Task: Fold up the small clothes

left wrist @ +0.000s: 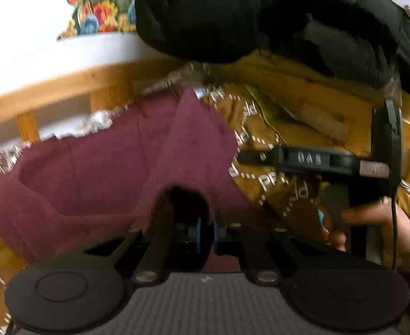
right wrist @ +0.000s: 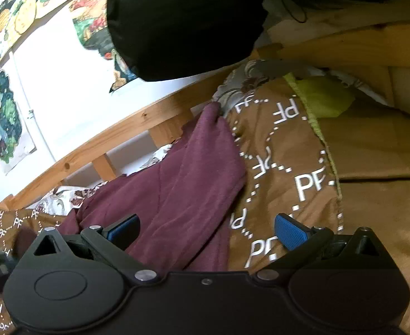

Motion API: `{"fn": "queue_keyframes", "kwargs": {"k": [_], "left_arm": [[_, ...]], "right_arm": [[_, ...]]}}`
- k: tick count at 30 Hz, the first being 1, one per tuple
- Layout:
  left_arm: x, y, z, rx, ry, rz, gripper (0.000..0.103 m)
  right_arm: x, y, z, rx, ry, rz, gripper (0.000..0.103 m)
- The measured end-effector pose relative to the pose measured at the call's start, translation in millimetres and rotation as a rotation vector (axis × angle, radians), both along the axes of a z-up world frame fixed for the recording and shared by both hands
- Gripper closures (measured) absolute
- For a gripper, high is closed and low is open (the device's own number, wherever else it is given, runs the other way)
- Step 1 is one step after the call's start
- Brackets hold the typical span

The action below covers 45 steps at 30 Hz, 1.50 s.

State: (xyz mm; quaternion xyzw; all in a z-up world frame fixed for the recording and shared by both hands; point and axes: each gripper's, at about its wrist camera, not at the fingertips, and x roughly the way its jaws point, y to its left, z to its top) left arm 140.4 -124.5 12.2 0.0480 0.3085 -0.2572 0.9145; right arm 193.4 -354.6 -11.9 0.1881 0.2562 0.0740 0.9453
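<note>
A maroon knit garment (left wrist: 93,173) lies crumpled on a brown bedspread printed with white "PF" letters (right wrist: 288,150), directly ahead of both grippers. The left gripper (left wrist: 206,234) has its two blue-padded fingers pressed together on a fold of the maroon cloth, which rises from the pinch and drapes over the fingers toward the camera. The right gripper (right wrist: 207,231) has its blue-padded fingers (right wrist: 290,233) spread wide apart and holds nothing; the near edge of the garment lies between them, closer to its left finger, with bare bedspread ahead of its right finger. In the left wrist view, the right gripper's black body (left wrist: 316,162) appears to the right of the left gripper, with the person's hand (left wrist: 378,223) wrapped around its handle. Beyond the garment runs a pale wooden bed rail (right wrist: 115,136), and behind that a white wall with colourful cartoon posters (right wrist: 4,122). A bulky black padded shape (right wrist: 182,22) hangs above the far end of the garment. A yellow-green cloth (right wrist: 322,100) lies on the bedspread further ahead and to the right.
</note>
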Motion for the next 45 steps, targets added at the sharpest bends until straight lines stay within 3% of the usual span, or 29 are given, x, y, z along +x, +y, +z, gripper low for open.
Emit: {"fn": "queue_keyframes", "kwargs": {"k": [2, 5, 8, 11, 15, 22, 25, 27, 31, 34, 35, 36, 38, 42, 45], "left_arm": [[-4.0, -1.4, -2.7, -0.003, 0.013, 0.006, 0.086], [-8.1, -0.1, -7.7, -0.01, 0.026, 0.012, 0.042], [-13.3, 10.3, -7.1, -0.052, 0.046, 0.017, 0.032], [-13.5, 25.9, -5.9, -0.059, 0.052, 0.084, 0.014], [-6.9, 66.5, -9.7, -0.069, 0.079, 0.269, 0.009], [29.6, 159.3, -18.6, -0.078, 0.148, 0.791, 0.006], [49.7, 191.6, -22.3, -0.121, 0.128, 0.886, 0.01], [63.7, 206.3, -25.7, -0.155, 0.126, 0.884, 0.018], [90.4, 222.3, -33.8, -0.219, 0.179, 0.855, 0.03], [102.9, 224.5, -43.5, -0.265, 0.217, 0.824, 0.054], [106.1, 223.8, -49.4, -0.287, 0.228, 0.806, 0.076], [106.6, 223.1, -51.1, -0.307, 0.236, 0.786, 0.098], [106.6, 218.9, -50.4, -0.308, 0.213, 0.796, 0.1], [98.4, 218.8, -44.0, -0.289, 0.133, 0.861, 0.101], [101.9, 219.9, -45.0, -0.279, 0.152, 0.846, 0.101]], "right_arm": [[2.6, -2.2, -2.1, 0.01, 0.008, 0.0, 0.001], [4.1, -0.7, -5.6, 0.012, 0.018, 0.01, 0.001], [5.6, 5.8, -8.7, -0.007, 0.026, 0.029, 0.001], [5.3, 13.5, -10.5, -0.026, 0.029, 0.057, 0.001], [3.1, 30.2, -12.9, -0.058, 0.034, 0.145, 0.001], [-8.0, 74.3, -22.8, -0.186, 0.039, 0.327, 0.001], [-16.5, 92.7, -27.4, -0.231, 0.029, 0.4, 0.001], [-21.1, 103.3, -30.2, -0.276, 0.025, 0.435, 0.009], [-21.5, 108.6, -34.7, -0.302, 0.041, 0.446, 0.036], [-14.9, 101.9, -38.6, -0.254, 0.091, 0.421, 0.066], [-12.4, 99.1, -40.2, -0.233, 0.109, 0.42, 0.079], [-10.6, 96.3, -41.2, -0.213, 0.12, 0.421, 0.085], [-8.4, 90.7, -39.8, -0.171, 0.125, 0.423, 0.096], [-6.2, 75.4, -24.5, -0.099, 0.101, 0.371, 0.097], [-2.1, 60.4, -16.6, -0.027, 0.114, 0.325, 0.097]]}}
